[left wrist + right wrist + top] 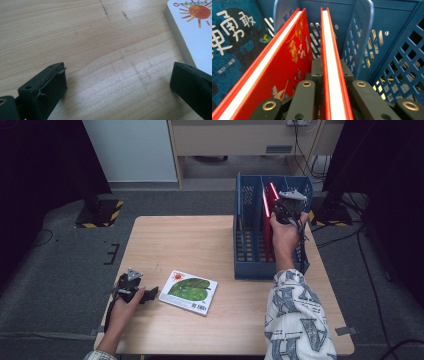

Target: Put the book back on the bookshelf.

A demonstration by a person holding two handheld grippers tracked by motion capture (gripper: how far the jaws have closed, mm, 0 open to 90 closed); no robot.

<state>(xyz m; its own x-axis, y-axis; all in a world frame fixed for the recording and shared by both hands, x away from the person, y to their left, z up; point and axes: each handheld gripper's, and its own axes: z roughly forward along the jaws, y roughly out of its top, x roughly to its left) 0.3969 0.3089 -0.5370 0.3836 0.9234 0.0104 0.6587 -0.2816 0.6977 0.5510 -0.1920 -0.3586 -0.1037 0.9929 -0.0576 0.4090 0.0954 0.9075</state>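
Right gripper view: red book between jaws

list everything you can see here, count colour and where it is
table: 1, light wood, centre
crate: 1, blue, slotted, table's right side
red books: 2, upright in the crate, side by side
dark blue book: 1, in the crate, beside the red ones
picture book: 1, white with green leaf and orange sun, flat on the table's near left
right gripper: 1, black, shut on one red book's edge
left gripper: 1, black, open over bare wood beside the picture book
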